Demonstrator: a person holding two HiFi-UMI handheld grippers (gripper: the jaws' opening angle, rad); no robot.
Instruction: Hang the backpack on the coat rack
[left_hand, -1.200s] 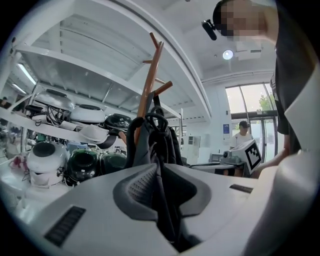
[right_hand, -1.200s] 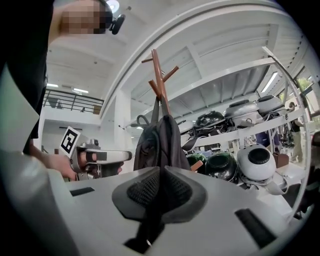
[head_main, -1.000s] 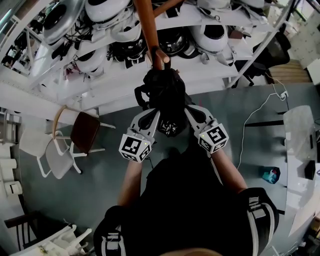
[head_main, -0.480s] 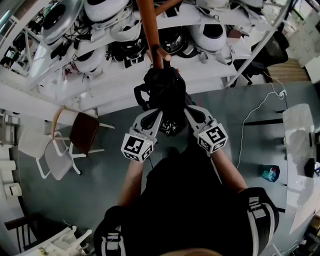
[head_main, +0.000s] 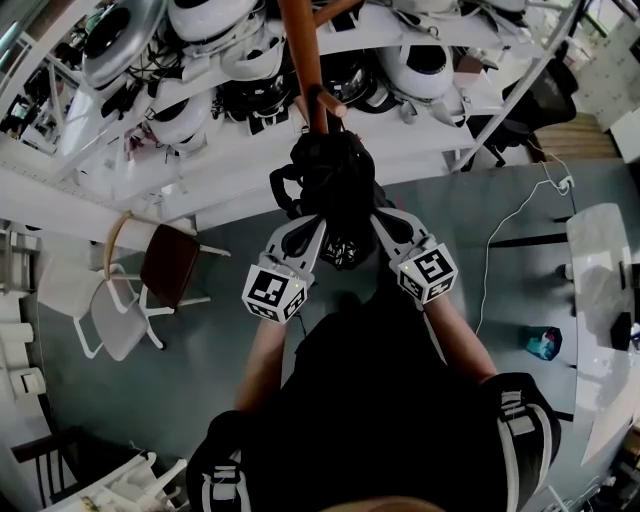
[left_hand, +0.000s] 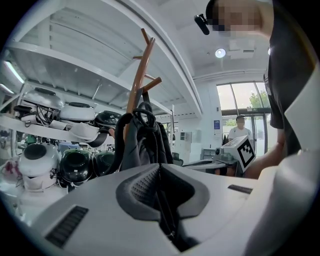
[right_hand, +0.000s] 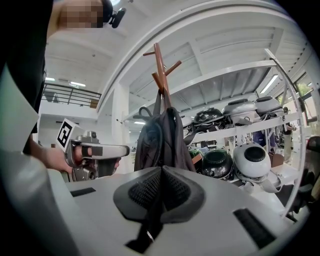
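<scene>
The black backpack (head_main: 330, 180) hangs against the brown wooden coat rack (head_main: 305, 60), its top handle reaching up to a lower peg (right_hand: 161, 91). Both grippers point at it from below in the head view. My left gripper (head_main: 312, 225) is shut on a thin black strap of the backpack that runs down between its pads (left_hand: 150, 182). My right gripper (head_main: 372, 218) is likewise shut on a thin strap with a small buckle (right_hand: 148, 235). The backpack (left_hand: 142, 137) fills the middle of the left gripper view, and the backpack (right_hand: 162, 140) hangs just beyond the jaws in the right gripper view.
White shelving (head_main: 200, 150) behind the rack holds several white and black domed machines (right_hand: 250, 160). A brown chair (head_main: 172, 262) and a white chair (head_main: 110, 315) stand at the left. A white table (head_main: 600, 290) is at the right, and a person (left_hand: 241, 131) stands far off.
</scene>
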